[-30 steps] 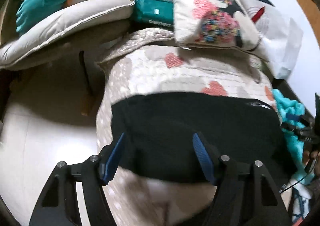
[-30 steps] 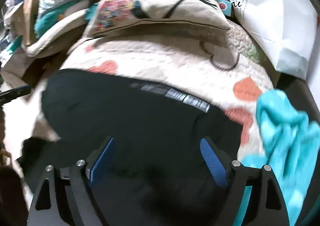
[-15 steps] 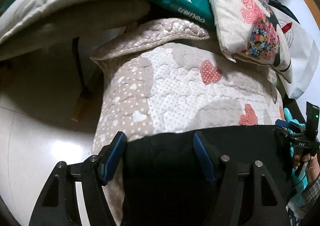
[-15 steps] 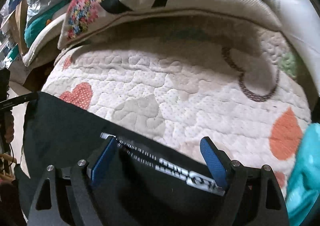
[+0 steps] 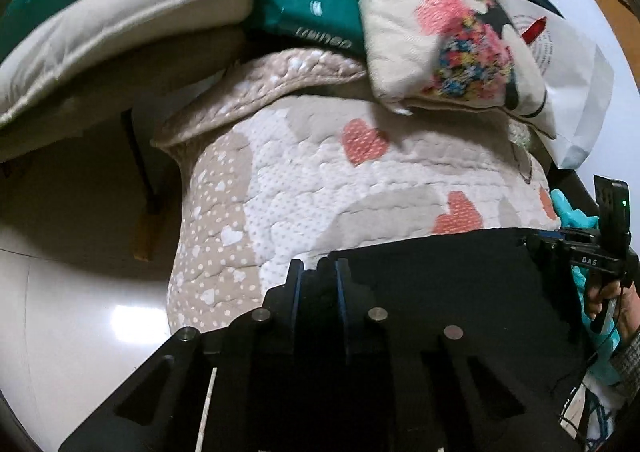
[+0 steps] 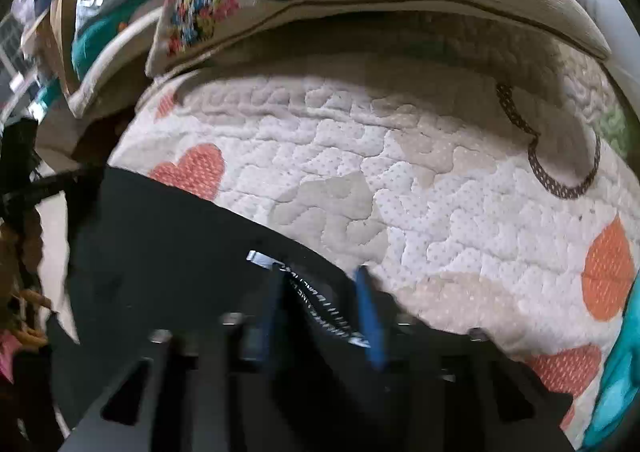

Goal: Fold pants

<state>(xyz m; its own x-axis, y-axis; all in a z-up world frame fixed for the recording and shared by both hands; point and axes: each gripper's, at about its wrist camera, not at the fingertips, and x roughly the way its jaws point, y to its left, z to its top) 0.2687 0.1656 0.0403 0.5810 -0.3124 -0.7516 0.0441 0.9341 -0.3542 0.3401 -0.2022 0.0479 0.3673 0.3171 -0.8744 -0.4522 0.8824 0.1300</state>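
Closed now, where half a second ago both stood wide open: left gripper point(image 5: 316, 284) pinched on the far left edge of the black pants point(image 5: 440, 292), right gripper point(image 6: 320, 304) clamped on the far edge at the printed waistband label point(image 6: 320, 292), blue pads narrowed onto cloth in both views. Pants spread flat across the near part of the quilted heart-print cover point(image 5: 320, 180), far edge running left to right just beyond the fingertips. Paired grips on one edge, well apart, judged to keep the cloth taut and level for a fold drawn toward the near side. Patterned cushion point(image 5: 448, 24) and white paper bag point(image 5: 576, 92) at the far side, clear of the cloth; teal towel point(image 6: 620, 364) at the near right, just beside the pants. Fold itself not yet made; possible risk, a slipping single layer.
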